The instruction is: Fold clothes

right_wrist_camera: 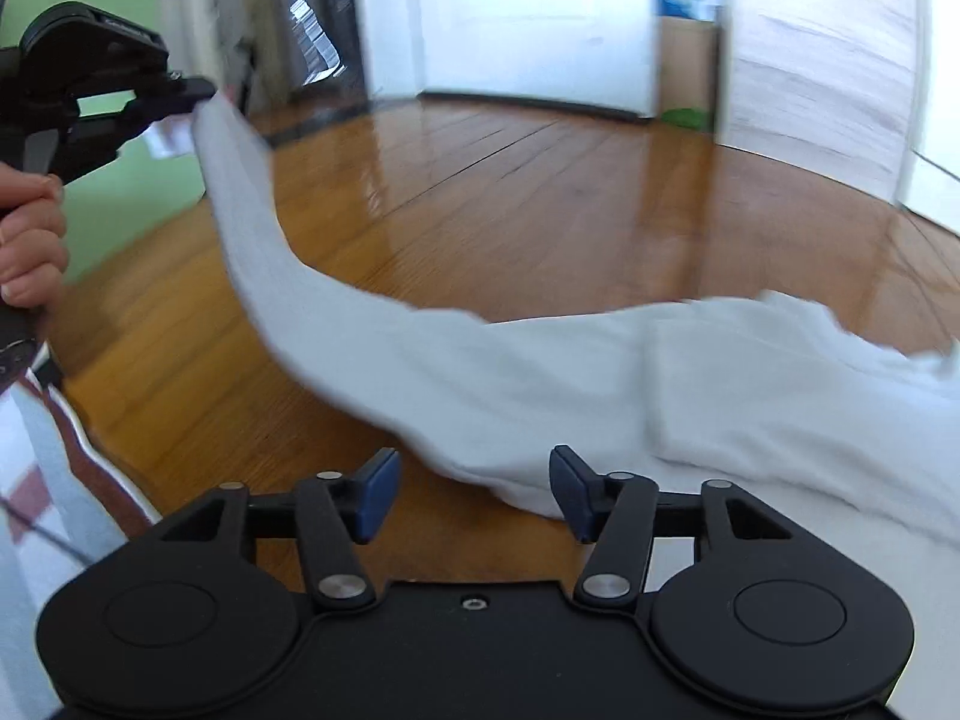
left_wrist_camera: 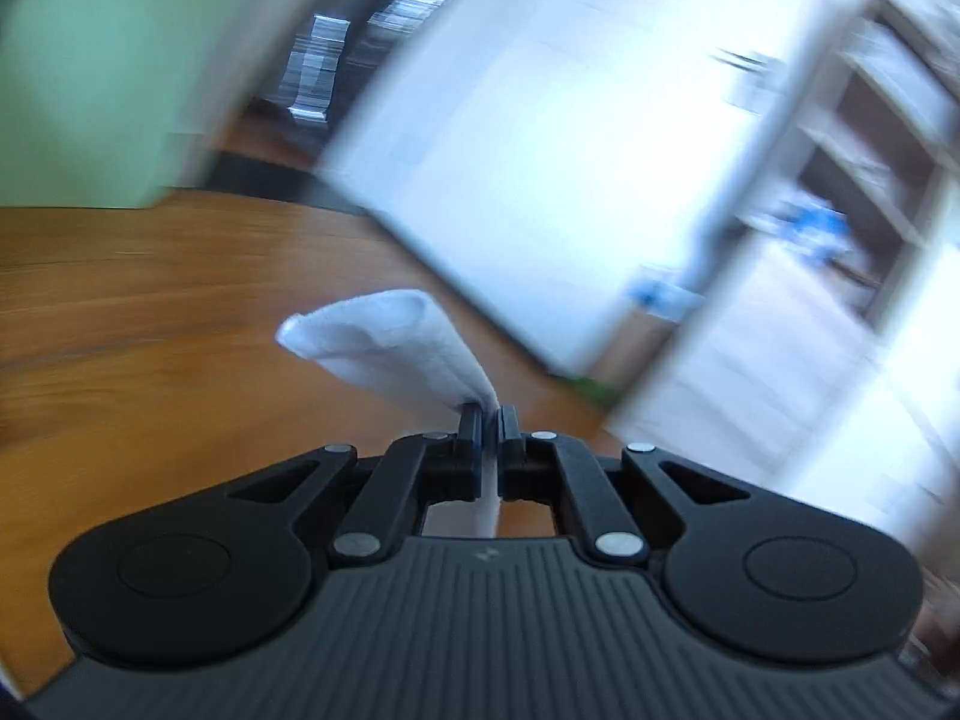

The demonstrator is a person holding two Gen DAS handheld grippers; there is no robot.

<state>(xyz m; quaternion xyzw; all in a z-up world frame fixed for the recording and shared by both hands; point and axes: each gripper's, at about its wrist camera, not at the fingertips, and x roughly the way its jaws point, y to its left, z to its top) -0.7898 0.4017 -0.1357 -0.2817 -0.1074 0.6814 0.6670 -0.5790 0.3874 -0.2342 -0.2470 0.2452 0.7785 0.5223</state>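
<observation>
Tools first: the left tool (left_wrist_camera: 489, 420) has its jaws pinched together on a strip of the white garment (right_wrist_camera: 540, 384), a sleeve or a corner, and holds it lifted off the wooden surface (right_wrist_camera: 480, 192); in the right wrist view that same tool shows at the upper left with the cloth trailing down from its tip in a long band. The right tool (right_wrist_camera: 474, 489) has its blue-padded fingers (right_wrist_camera: 378, 495) spread wide with nothing between them, low over the near edge of the cloth; whether it touches the fabric I cannot tell.

From the lifted end the garment slopes down and lies rumpled across the wood to the right, with creases and an uneven far edge. Whether that wood is a worktop or the floor is not clear. A hand (right_wrist_camera: 30, 240) grips the left tool's handle.

Judging by this, a flap is being carried for a fold. To do it well, the left grip should stay firm and the strip taut enough not to twist, while the open right tool could pin or take the near edge so the body of the cloth does not drag. Both views are smeared by motion, so finer folds cannot be read
</observation>
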